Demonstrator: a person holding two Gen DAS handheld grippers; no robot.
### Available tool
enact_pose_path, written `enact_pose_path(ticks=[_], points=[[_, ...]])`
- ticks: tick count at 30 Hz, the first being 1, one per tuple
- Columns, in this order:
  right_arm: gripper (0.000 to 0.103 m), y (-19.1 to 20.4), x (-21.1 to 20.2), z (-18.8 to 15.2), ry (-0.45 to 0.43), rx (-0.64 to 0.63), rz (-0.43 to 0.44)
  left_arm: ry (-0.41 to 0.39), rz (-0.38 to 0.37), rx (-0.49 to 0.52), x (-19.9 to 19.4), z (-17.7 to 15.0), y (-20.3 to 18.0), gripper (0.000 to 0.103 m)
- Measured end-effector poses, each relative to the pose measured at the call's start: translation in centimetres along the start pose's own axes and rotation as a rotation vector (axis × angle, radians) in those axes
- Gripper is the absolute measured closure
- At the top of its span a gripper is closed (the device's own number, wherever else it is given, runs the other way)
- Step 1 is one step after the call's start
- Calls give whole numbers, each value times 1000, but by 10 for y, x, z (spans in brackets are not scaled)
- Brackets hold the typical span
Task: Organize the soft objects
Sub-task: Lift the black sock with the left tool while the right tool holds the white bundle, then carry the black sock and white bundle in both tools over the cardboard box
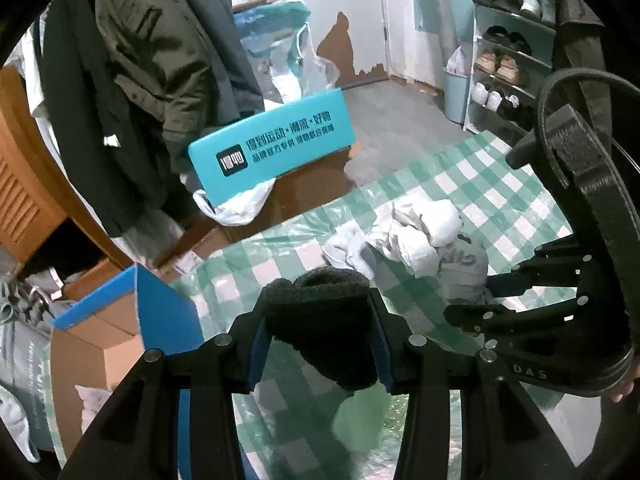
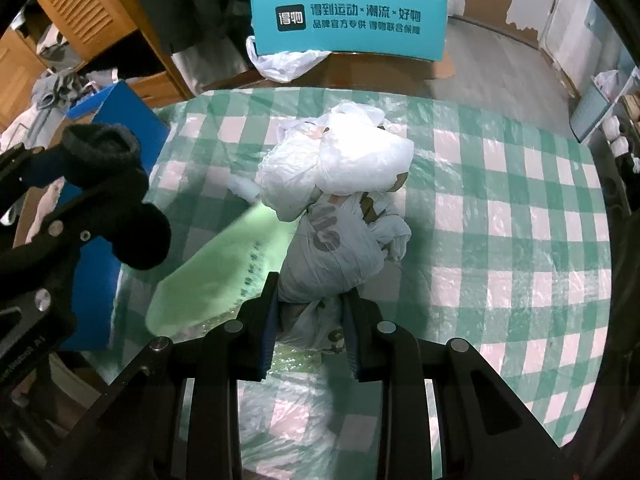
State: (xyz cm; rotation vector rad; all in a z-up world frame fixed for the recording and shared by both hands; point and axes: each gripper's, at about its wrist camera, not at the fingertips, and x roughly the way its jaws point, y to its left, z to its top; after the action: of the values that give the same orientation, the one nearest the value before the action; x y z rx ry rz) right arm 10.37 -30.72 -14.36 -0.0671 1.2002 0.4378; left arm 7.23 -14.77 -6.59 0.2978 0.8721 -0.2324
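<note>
My left gripper (image 1: 318, 320) is shut on a dark knitted sock (image 1: 324, 320) and holds it above the left part of the checked table (image 1: 492, 192); it also shows in the right wrist view (image 2: 108, 184). My right gripper (image 2: 310, 312) is shut on the near end of a grey-white printed garment (image 2: 336, 248), part of a pile of white soft items (image 2: 344, 160) in the middle of the table (image 2: 500, 240). The pile shows in the left wrist view (image 1: 416, 232) with the right gripper (image 1: 500, 292) beside it. A light green flat piece (image 2: 224, 268) lies left of the pile.
A blue-flapped cardboard box (image 1: 120, 320) stands at the table's left edge. A teal printed box (image 1: 272, 144) sits beyond the far edge on a plastic bag. Coats (image 1: 140, 60) hang at the back left. A shoe rack (image 1: 508, 40) stands at the back right.
</note>
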Motion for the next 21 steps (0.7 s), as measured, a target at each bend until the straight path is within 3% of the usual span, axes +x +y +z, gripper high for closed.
enact_pose_path(ticks=[21], points=[[76, 32, -45, 0, -69, -36, 15, -23, 11, -79, -40, -10, 36, 58]])
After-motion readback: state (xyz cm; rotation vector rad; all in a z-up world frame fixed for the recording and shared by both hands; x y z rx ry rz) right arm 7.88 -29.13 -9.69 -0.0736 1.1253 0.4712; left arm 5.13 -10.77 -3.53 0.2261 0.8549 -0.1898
